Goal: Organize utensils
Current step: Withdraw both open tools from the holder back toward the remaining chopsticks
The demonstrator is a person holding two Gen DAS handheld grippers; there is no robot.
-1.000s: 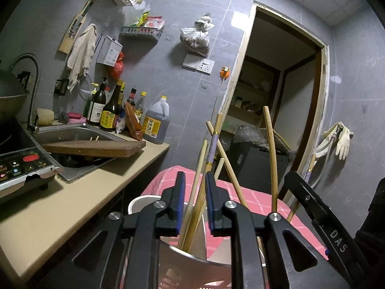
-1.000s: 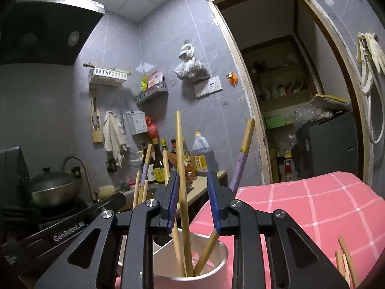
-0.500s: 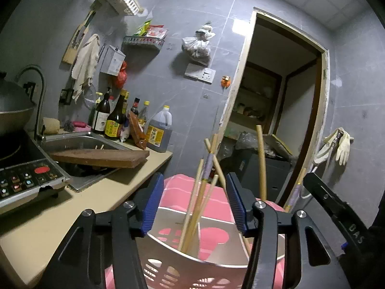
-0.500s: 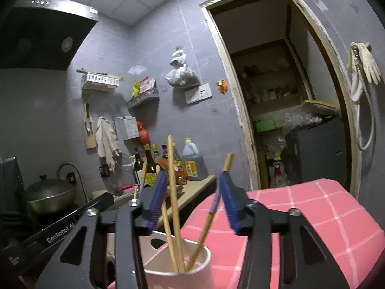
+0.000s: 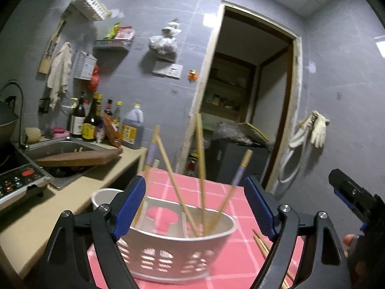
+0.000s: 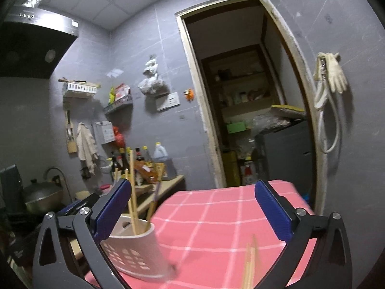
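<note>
**A:** What moved since the last look?

**B:** Both claws had just been opening and pulled back. I saw the left claw (image 5: pixel 195 207) wide apart, with the chopsticks (image 5: pixel 201 168) between its pads but not pinched. The right claw (image 6: pixel 192 213) gaped wide on nothing.

**A:** So the sticks were let go?

**B:** I think so. They stood in the white holder (image 5: pixel 178 248) on the pink cloth (image 5: pixel 216 187).

**A:** How many?

**B:** I counted about five standing, and at least two loose sticks (image 5: pixel 261 243) beside it, still to sort.
</note>
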